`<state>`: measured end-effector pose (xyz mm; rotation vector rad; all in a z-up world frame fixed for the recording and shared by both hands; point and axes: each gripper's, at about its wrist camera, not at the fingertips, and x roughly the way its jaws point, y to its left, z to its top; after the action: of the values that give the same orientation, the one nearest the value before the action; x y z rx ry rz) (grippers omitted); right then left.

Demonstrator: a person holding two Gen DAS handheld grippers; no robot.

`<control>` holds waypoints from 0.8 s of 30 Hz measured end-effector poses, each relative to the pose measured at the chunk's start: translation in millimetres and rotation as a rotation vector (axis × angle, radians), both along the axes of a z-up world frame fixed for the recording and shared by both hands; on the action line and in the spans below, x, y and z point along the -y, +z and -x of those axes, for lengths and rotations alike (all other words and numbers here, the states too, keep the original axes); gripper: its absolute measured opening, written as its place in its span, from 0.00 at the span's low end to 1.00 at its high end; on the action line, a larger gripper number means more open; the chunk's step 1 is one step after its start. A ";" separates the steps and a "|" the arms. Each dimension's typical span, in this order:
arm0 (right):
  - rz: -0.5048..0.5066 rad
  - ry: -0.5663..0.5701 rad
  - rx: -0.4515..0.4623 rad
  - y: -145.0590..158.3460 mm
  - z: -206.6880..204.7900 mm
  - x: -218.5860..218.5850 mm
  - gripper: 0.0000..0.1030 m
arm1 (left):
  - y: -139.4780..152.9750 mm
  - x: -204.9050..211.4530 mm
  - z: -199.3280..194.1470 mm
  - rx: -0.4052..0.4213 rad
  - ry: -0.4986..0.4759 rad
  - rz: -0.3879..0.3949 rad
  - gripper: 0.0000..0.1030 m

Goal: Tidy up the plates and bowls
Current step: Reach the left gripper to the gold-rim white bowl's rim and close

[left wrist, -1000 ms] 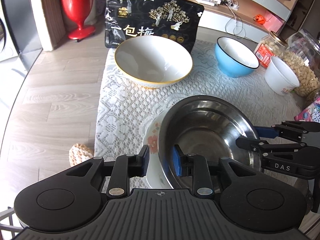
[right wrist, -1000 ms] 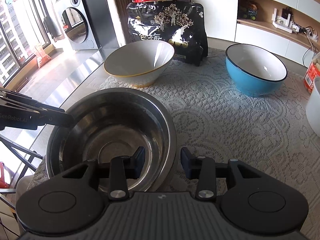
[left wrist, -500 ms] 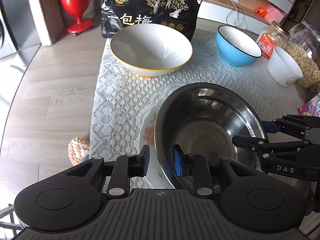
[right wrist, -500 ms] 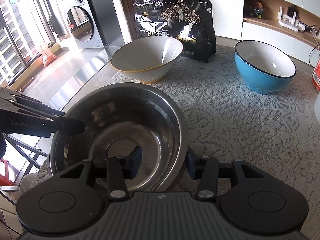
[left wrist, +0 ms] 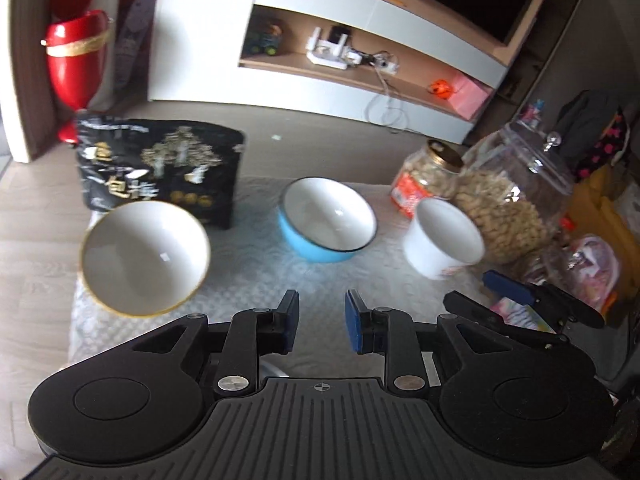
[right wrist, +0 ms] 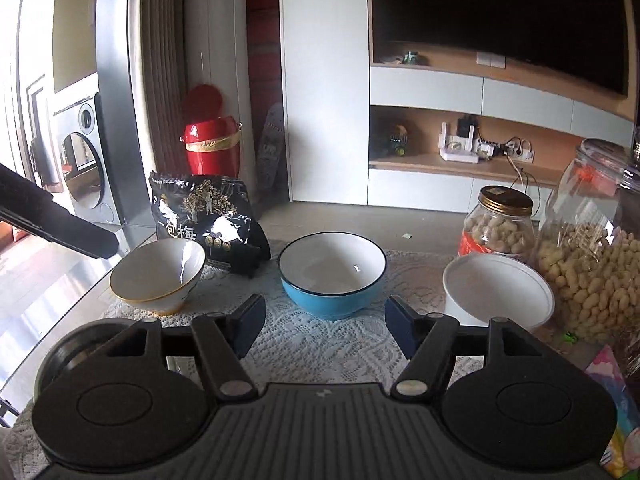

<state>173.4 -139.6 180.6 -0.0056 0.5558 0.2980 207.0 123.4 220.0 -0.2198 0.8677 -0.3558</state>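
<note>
Both tools stood with their tongs apart and gripping nothing: the left gripper [left wrist: 322, 322] low in the frame's centre, the right gripper [right wrist: 325, 330] likewise. On the lace cloth [right wrist: 320, 344], the white gold-rimmed bowl [right wrist: 158, 276] sat left of centre, the blue bowl [right wrist: 332, 274] at centre, the white cup [right wrist: 498, 296] to the right. A steel bowl's rim [right wrist: 66, 350] showed at lower left, mostly hidden by the gripper.

I see a black snack bag [right wrist: 208, 220] at the table's far left edge, two peanut jars [right wrist: 500, 226] [right wrist: 592, 240] at its right edge, and a red vase [right wrist: 212, 146] behind.
</note>
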 end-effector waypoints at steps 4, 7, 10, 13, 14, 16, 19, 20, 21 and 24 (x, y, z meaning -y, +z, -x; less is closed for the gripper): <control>-0.067 -0.074 -0.106 47.6 -35.3 66.1 0.65 | 6.4 38.2 -32.9 0.013 -0.033 0.095 0.27; -0.099 -0.109 -0.111 57.5 -43.1 94.5 0.65 | -1.4 38.3 -46.3 0.017 -0.038 0.086 0.27; -0.117 -0.080 -0.112 42.5 -47.6 84.8 0.65 | -16.6 5.4 -50.9 -0.021 0.022 0.049 0.27; -0.155 -0.006 -0.195 11.1 -65.3 47.8 0.65 | -28.4 -47.7 -53.6 -0.054 0.132 0.043 0.27; -0.159 0.021 -0.231 0.8 -72.1 28.4 0.64 | -33.4 -69.1 -54.9 -0.058 0.187 0.043 0.27; -0.173 0.083 -0.290 -14.6 -89.2 -10.9 0.63 | -41.4 -106.6 -57.6 -0.045 0.281 0.037 0.27; -0.228 0.159 -0.389 -31.6 -120.8 -66.4 0.56 | -59.1 -151.1 -67.8 -0.066 0.393 0.001 0.27; -0.252 0.181 -0.438 -38.5 -134.8 -86.1 0.52 | -65.0 -161.3 -71.5 -0.076 0.421 -0.007 0.27; -0.268 0.192 -0.478 -45.2 -146.5 -104.0 0.51 | -72.3 -176.4 -76.1 -0.088 0.449 -0.014 0.27; -0.273 0.194 -0.562 -65.4 -177.1 -146.5 0.47 | -92.8 -198.8 -87.2 -0.109 0.466 0.001 0.27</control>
<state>350.6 7.0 115.1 0.2971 1.0707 0.5699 294.2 322.2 127.2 -0.4353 0.8942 0.0915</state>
